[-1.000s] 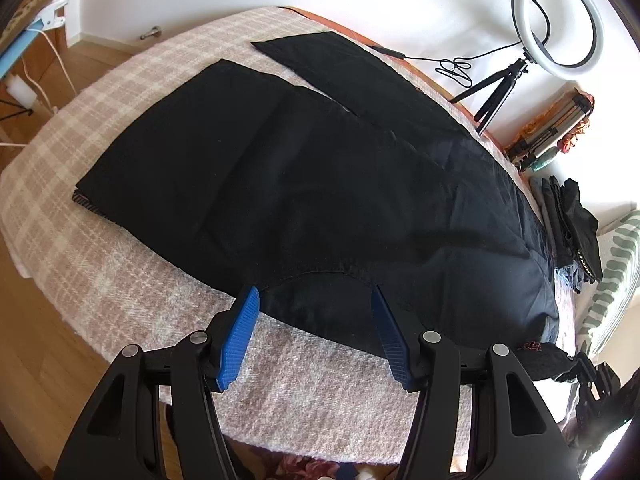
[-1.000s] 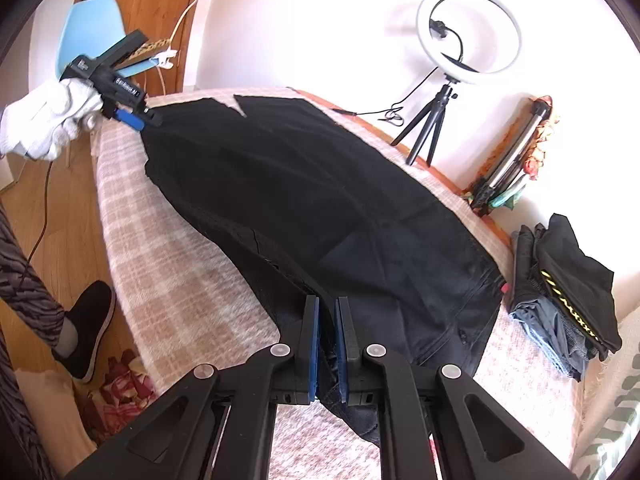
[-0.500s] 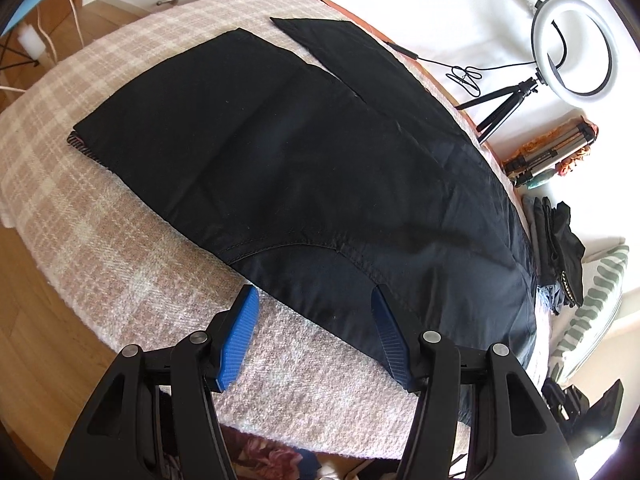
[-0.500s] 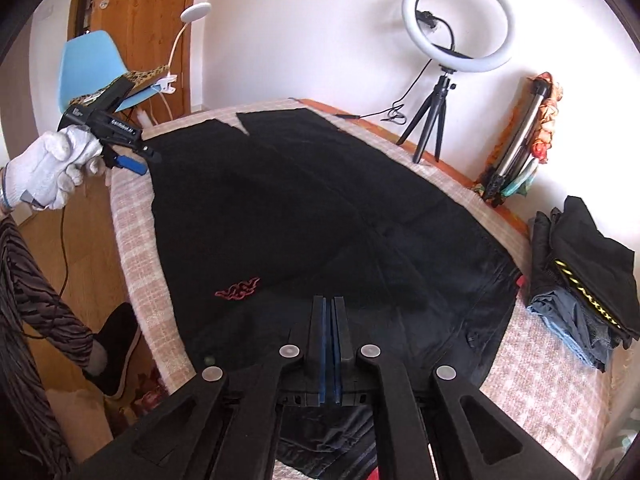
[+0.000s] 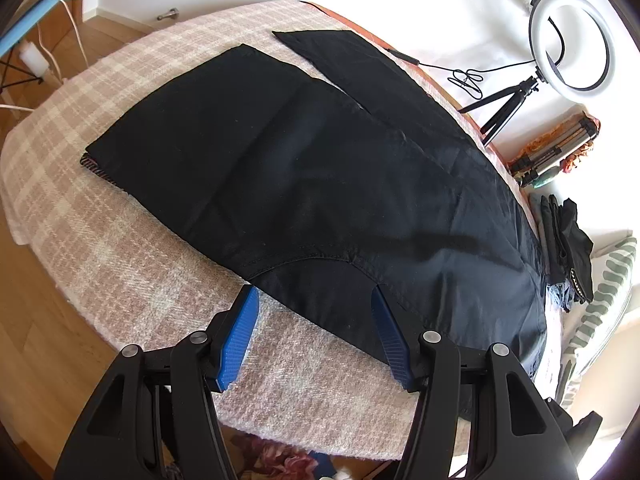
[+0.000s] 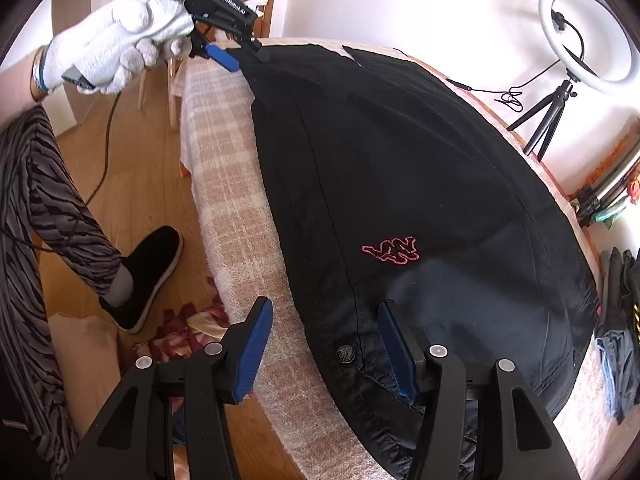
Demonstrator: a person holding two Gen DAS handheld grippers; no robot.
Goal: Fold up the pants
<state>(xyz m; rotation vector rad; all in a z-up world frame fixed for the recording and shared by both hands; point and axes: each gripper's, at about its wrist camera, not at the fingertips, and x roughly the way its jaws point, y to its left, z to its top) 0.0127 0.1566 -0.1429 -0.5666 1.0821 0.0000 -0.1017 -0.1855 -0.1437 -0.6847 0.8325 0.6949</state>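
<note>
Currently both grippers sitting apart, nothing clamped. L gripper (image 5: 314,334) hovering over near edge of black pants (image 5: 320,184), which are lying flat on plaid blanket (image 5: 132,252). R gripper (image 6: 326,346) straddling pants' edge by waistband button (image 6: 346,353), w/ red logo (image 6: 394,250) facing up.
</note>
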